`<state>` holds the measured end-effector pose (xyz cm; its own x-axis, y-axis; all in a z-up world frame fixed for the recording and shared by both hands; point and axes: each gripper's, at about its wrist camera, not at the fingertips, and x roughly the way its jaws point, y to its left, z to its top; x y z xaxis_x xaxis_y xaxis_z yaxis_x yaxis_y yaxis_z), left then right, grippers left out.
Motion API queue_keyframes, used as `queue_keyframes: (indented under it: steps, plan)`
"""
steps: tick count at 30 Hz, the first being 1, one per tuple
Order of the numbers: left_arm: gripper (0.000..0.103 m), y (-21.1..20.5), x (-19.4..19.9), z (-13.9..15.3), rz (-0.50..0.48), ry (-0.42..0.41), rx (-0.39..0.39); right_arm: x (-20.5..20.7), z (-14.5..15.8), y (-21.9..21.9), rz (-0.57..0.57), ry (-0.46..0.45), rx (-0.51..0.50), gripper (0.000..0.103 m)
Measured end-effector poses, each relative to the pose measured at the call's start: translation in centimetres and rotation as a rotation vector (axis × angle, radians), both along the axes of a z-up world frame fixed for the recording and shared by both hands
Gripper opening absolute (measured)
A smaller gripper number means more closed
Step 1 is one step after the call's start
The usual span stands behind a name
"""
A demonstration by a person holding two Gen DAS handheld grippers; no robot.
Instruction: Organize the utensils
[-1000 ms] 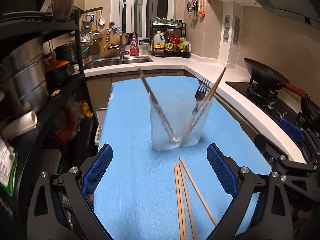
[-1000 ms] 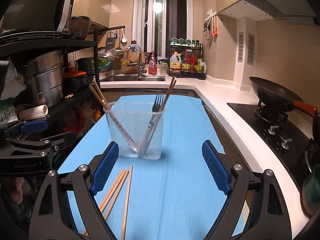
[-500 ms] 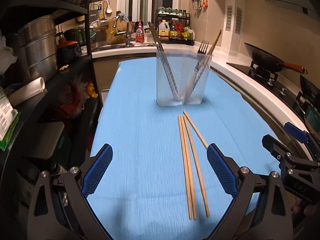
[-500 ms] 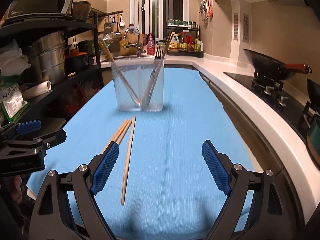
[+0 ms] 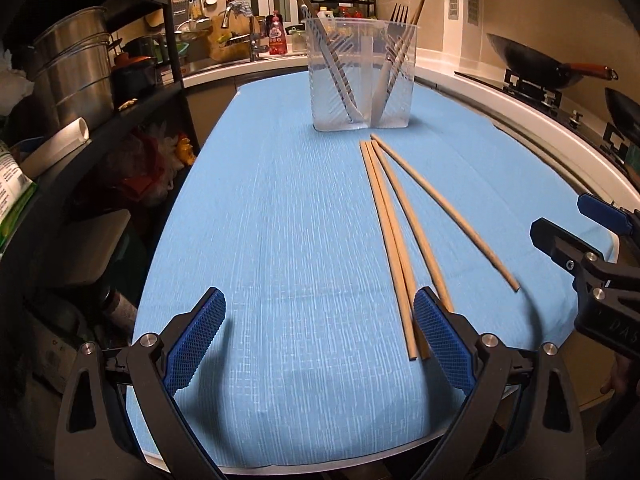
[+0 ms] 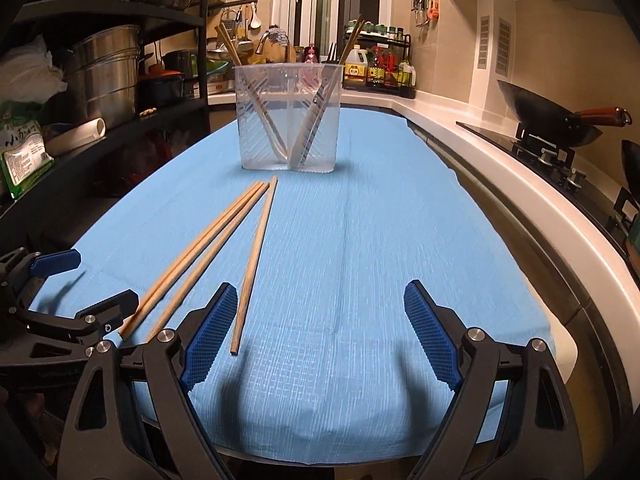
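So the clear utensil holder (image 5: 362,76) sits toward the far end of the blue-covered table (image 5: 260,240), roughly centred between its long edges. It already has stuff in it: a fork (image 5: 396,32) and a chopstick leaning in the right compartment, and what looks like a couple more sticks in the left one. Can't tell exactly what's in there through the ribbed plastic.

What's left, as far as I can see: three wooden chopsticks (image 5: 404,224) lying loose on the cloth, far tips just in front of the holder, fanning out toward the near edge. Two lie side by side, the third splays off toward the right edge.

Both grippers are low over the near edge and empty. The left gripper (image 5: 320,344) has its jaws spread wide, right finger just beside the near ends of the paired sticks. The right gripper (image 6: 316,332) is spread wide too, with the lone stick's end just inside its left finger.

I'd call it maybe half done, with three sticks to go.
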<state>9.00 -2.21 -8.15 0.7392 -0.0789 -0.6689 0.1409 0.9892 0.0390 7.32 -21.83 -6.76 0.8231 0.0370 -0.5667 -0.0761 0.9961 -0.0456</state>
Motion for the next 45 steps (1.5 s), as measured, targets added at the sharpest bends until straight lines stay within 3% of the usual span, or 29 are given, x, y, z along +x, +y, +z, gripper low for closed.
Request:
queue_keyframes:
  steps: [13,26,29,32,34,36,37,39,41,45]
  plan:
    - [0.092,0.1,0.1,-1.0,-0.018,0.013,-0.034,0.6,-1.3,0.3,0.013,0.031,0.003,0.084]
    - [0.093,0.1,-0.8,-1.6,-0.02,-0.094,-0.062,0.2,-3.6,1.5,0.081,-0.035,0.015,0.084]
    - [0.093,-0.1,-0.6,-1.6,-0.016,-0.104,-0.067,0.7,-3.8,1.2,0.084,-0.041,0.059,0.08]
    - [0.092,-0.4,-0.4,-1.7,-0.027,-0.114,-0.069,0.8,-3.9,1.7,0.132,-0.069,0.072,0.056]
    - [0.08,-1.0,-0.5,-1.6,-0.061,-0.13,-0.072,0.6,-3.9,2.2,0.171,-0.075,0.072,0.032]
    - [0.05,-1.6,-0.7,-1.5,-0.12,-0.145,-0.072,0.4,-3.9,2.6,0.211,-0.077,0.079,0.017]
    - [0.041,-1.9,-0.8,-1.5,-0.144,-0.147,-0.071,0.2,-3.9,2.8,0.217,-0.077,0.084,0.01]
    - [0.011,-2.8,-1.0,-1.5,-0.194,-0.145,-0.06,0.0,-3.9,3.0,0.222,-0.075,0.085,0.008]
    - [0.009,-3.6,-1.2,-1.4,-0.203,-0.15,-0.026,0.0,-3.8,2.9,0.223,-0.065,0.088,0.008]
    - [0.008,-2.8,-1.5,-1.0,-0.19,-0.143,-0.054,-0.3,-3.0,2.4,0.2,-0.055,0.07,0.007]
